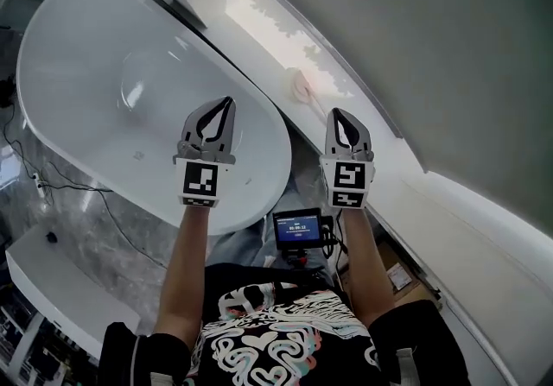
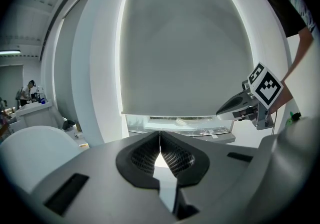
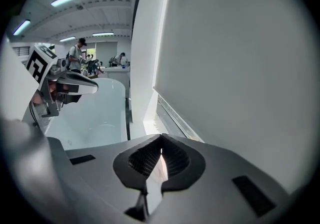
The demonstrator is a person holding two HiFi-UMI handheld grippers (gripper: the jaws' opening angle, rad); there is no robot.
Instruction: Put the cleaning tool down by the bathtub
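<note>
A pale pink round cleaning tool point(image 1: 299, 85) lies on the white ledge point(image 1: 259, 26) between the bathtub point(image 1: 95, 56) and the wall, its thin handle pointing toward me. My right gripper point(image 1: 336, 113) hovers just short of that handle, jaws shut with nothing between them point(image 3: 161, 141). My left gripper point(image 1: 228, 102) is held over the tub's near end, also shut and empty point(image 2: 160, 134). In the left gripper view the tool point(image 2: 181, 122) shows small on the ledge, with the right gripper point(image 2: 235, 107) at the right. The right gripper view shows the left gripper point(image 3: 75, 85) over the tub point(image 3: 95, 113).
A grey blind or wall point(image 1: 415, 39) rises behind the ledge. A small screen point(image 1: 298, 226) hangs at my chest. Cables point(image 1: 52, 181) trail over the marbled floor left of the tub, beside a white platform point(image 1: 52, 268). People point(image 3: 77, 50) stand far off.
</note>
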